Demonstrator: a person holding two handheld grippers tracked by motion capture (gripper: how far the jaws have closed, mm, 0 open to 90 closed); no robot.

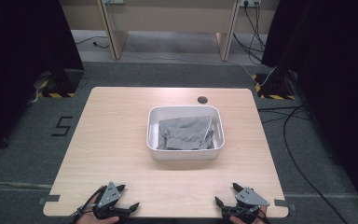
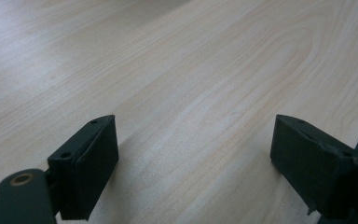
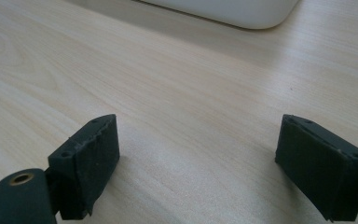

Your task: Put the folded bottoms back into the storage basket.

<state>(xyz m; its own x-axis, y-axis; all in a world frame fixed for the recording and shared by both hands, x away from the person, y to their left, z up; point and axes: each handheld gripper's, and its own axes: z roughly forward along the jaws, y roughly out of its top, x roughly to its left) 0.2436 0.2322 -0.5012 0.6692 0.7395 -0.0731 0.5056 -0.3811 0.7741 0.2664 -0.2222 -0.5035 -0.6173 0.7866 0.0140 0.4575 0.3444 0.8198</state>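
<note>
1. Toward the far middle of the pale wooden table, a crumpled grey cloth lies inside a white plastic rectangular tub.
2. Left gripper and right gripper rest at the near edge, both jaws spread wide, holding nothing, likely parked ready.

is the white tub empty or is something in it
Not empty: the white tub on the table holds a crumpled grey cloth.

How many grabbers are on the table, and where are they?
2. The left gripper is at the table's near left edge, the right gripper at its near right edge. Both are open and empty.
</note>
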